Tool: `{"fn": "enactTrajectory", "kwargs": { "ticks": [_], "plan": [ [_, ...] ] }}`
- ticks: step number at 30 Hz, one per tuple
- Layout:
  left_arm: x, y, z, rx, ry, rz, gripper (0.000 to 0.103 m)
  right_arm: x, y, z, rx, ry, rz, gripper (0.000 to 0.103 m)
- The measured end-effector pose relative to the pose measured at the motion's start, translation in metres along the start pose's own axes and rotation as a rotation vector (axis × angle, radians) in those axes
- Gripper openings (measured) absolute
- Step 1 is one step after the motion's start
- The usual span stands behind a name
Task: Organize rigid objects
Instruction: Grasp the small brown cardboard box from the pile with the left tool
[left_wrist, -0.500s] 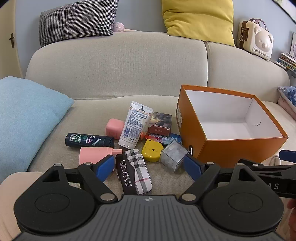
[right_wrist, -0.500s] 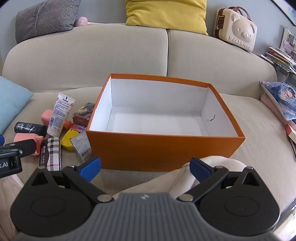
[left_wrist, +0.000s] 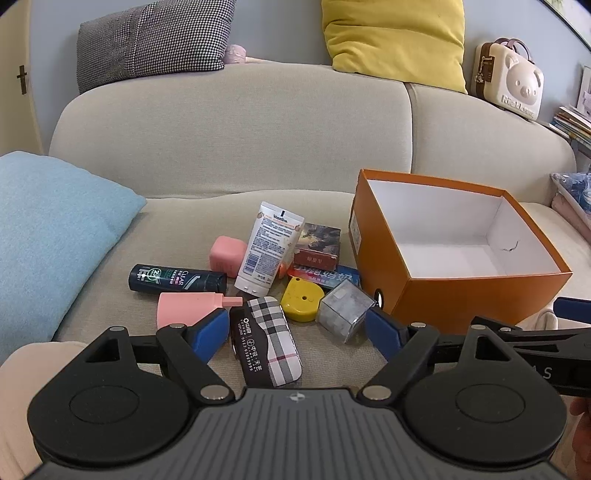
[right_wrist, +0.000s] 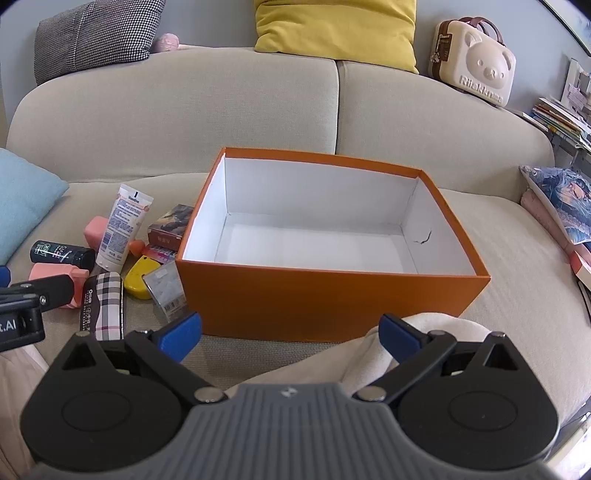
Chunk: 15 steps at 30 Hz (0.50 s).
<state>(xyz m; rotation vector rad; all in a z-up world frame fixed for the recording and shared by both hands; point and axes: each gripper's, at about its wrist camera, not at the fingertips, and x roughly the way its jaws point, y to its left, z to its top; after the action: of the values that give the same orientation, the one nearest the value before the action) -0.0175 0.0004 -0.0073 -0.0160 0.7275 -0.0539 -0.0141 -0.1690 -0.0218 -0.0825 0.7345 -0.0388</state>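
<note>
Plaid fabric over a black shell — the glasses case (left_wrist: 266, 339) lies flat on the sofa seat (left_wrist: 103, 280), long axis running toward 12 o'clock, directly between the blue fingertips of the left gripper (left_wrist: 295, 332). Jaws spread wide, nothing held. The near end of the case sits just ahead of the gripper body.

Likely step: first pick, the case, then over to the orange box (left_wrist: 480, 295), which stands at 2 o'clock and shows only white floor.

To do it well, I judge: centre the case in the gap and close across its short width, low on the sides — the rounded lid could squirt out of a high pinch. Watch the left fingertip (left_wrist: 210, 332); the pink bottle (left_wrist: 188, 306) lies just beside it at 10 o'clock, nozzle pointing at the case. At 1 o'clock the yellow tape measure (left_wrist: 301, 302) and clear cube (left_wrist: 345, 308) crowd close.

Further out: dark CLEAR bottle (left_wrist: 177, 278), Vaseline tube (left_wrist: 269, 247), pink block (left_wrist: 227, 251), small brown carton (left_wrist: 317, 245).

Right gripper (right_wrist: 290, 334) — also wide open and empty, waiting in front of the box's near wall, above a cream cloth (right_wrist: 413, 332).
</note>
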Motion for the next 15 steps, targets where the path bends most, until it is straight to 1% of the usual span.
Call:
{"fn": "enactTrajectory", "kwargs": {
  "ticks": [4, 6, 8, 10, 11, 13, 14, 15],
  "plan": [
    [0.002, 0.001, 0.000, 0.024, 0.039, -0.050, 0.089, 0.000, 0.000, -0.001, 0.004, -0.001, 0.018, 0.101],
    [0.004, 0.002, -0.001, 0.046, 0.064, -0.085, 0.087, 0.000, 0.000, -0.002, 0.003, -0.005, 0.028, 0.101],
    [0.006, 0.000, -0.004, 0.088, 0.096, -0.143, 0.084, 0.001, 0.002, -0.003, -0.005, -0.009, 0.046, 0.099],
    [0.008, -0.005, -0.008, 0.128, 0.128, -0.198, 0.080, 0.002, 0.004, -0.004, -0.018, -0.013, 0.068, 0.088],
    [0.010, -0.007, -0.010, 0.142, 0.144, -0.213, 0.076, 0.003, 0.004, -0.004, -0.023, -0.012, 0.073, 0.085],
    [0.015, -0.012, -0.015, 0.174, 0.178, -0.235, 0.075, 0.006, 0.004, -0.004, -0.021, -0.003, 0.089, 0.075],
    [0.018, -0.014, -0.018, 0.190, 0.194, -0.244, 0.075, 0.008, 0.003, -0.004, -0.013, 0.006, 0.103, 0.073],
    [0.021, -0.017, -0.020, 0.207, 0.213, -0.252, 0.075, 0.010, 0.002, -0.004, -0.007, 0.015, 0.118, 0.067]
  ]
}}
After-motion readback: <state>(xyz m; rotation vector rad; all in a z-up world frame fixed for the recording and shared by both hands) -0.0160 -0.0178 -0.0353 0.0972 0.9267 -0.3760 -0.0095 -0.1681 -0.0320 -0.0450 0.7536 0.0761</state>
